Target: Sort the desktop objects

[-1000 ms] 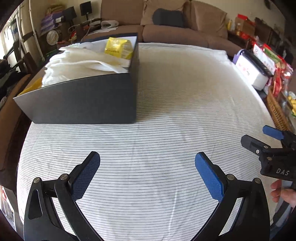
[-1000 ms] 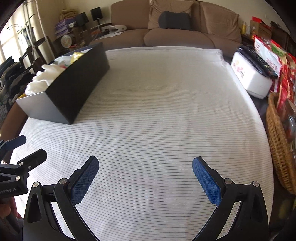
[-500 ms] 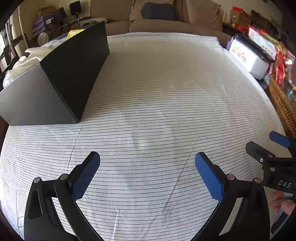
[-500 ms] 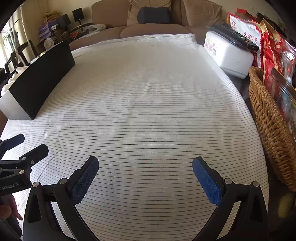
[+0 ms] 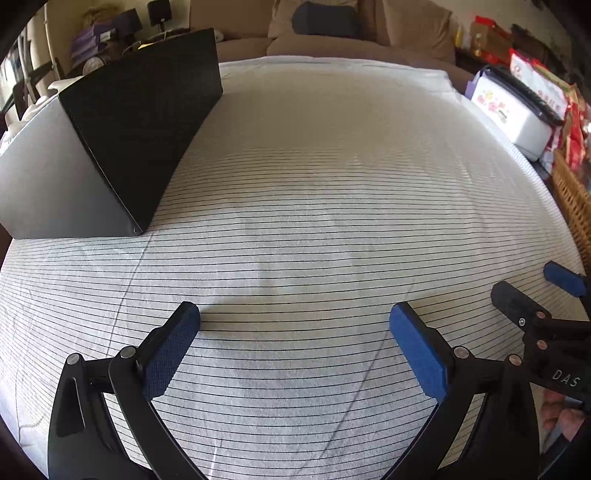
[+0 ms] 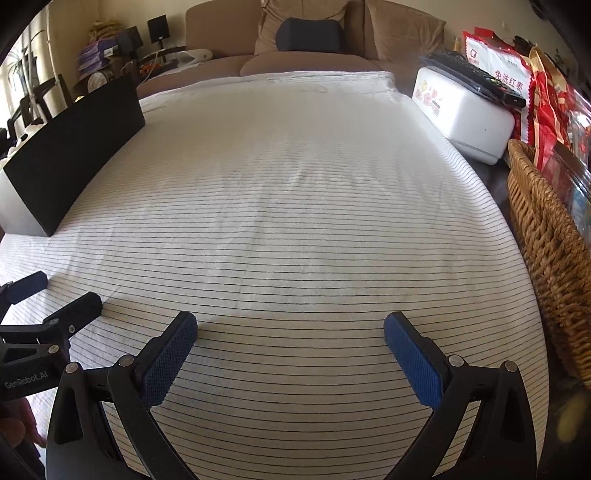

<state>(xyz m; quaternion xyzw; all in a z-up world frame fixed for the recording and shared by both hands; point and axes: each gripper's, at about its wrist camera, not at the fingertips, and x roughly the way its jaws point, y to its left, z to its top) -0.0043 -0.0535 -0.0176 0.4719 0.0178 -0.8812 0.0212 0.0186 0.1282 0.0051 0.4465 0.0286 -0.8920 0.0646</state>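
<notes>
While both of our grippers hang low over the striped tablecloth (image 5: 314, 192), neither has anything between its fingers: the left gripper (image 5: 295, 347) has its blue pads (image 5: 168, 350) spread wide apart, and the right gripper (image 6: 290, 350) has its pads (image 6: 413, 362) spread just as wide. From the left wrist view we see the right gripper to the right of our right finger, its two tips apart; from the right wrist view the left gripper (image 6: 51, 295) sits to the left of our left finger, tips likewise apart.

Ahead of our left gripper's left finger and off to the left stands the black storage box (image 5: 140, 125), resting on the cloth with its grey end wall (image 5: 48, 177) turned toward us. Its walls hide most of the inside; only a sliver of white stuff (image 5: 55, 85) shows above the rim at the far left, and we cannot tell what else lies within. In the right wrist view the same box (image 6: 74, 147) lies far ahead and left of the left finger.

Ahead and right of our right gripper's right finger, a wicker basket (image 6: 546, 236) stands at the table's edge; what it holds is blurred. Beyond it sits a white lidded box (image 6: 465, 114) with a remote control (image 6: 476, 79) lying on top, and red snack bags (image 6: 543, 96) stand behind. A brown sofa (image 6: 314, 37) with a dark cushion (image 6: 308, 35) lies past the far edge
</notes>
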